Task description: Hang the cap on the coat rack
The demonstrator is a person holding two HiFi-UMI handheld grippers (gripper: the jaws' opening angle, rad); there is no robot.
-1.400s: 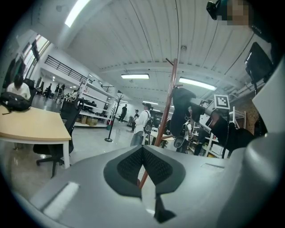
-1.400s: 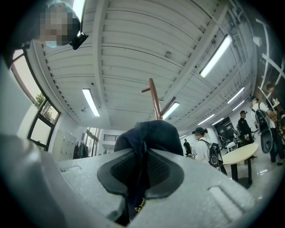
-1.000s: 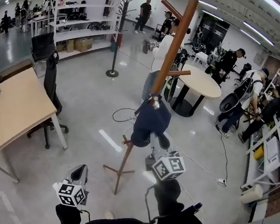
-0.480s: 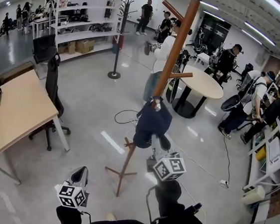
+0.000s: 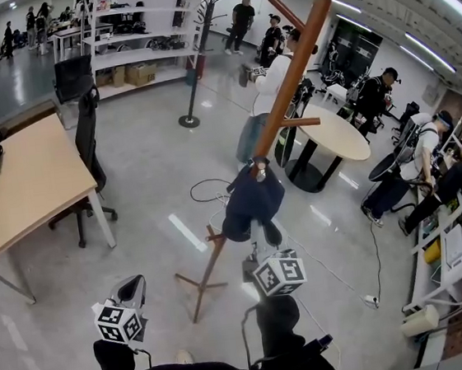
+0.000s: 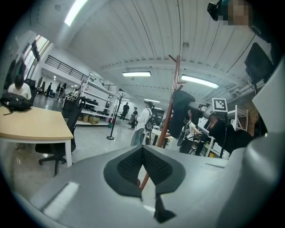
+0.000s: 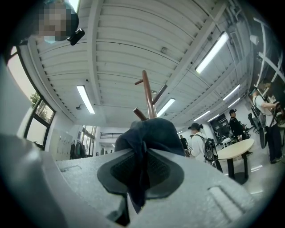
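Head view: coat rack (image 5: 287, 91) = wooden pole w/ pegs, leaning across mid-frame. Dark blue cap (image 5: 252, 205) hangs against the rack's pole, low down, its top right by a lower peg; can't tell if it's actually hooked on. Right gripper (image 5: 257, 247) sits just below the cap, pointing up at the rack.

Right gripper view: jaws clamped on a fold of the cap (image 7: 151, 133), cloth pinched btwn the pads & trailing down. The rack's pole + pegs (image 7: 148, 95) stick up behind the cap.

Left gripper (image 5: 130, 287) is well left of the rack's base, apart from rack & cap. Left gripper view: jaws pressed together, nothing btwn them; rack ahead, slightly right.

Round table (image 5: 338, 139) is right of the rack, a person in a white top (image 5: 273, 80) behind the rack, and a long wooden desk (image 5: 15, 184) far left of the rack.
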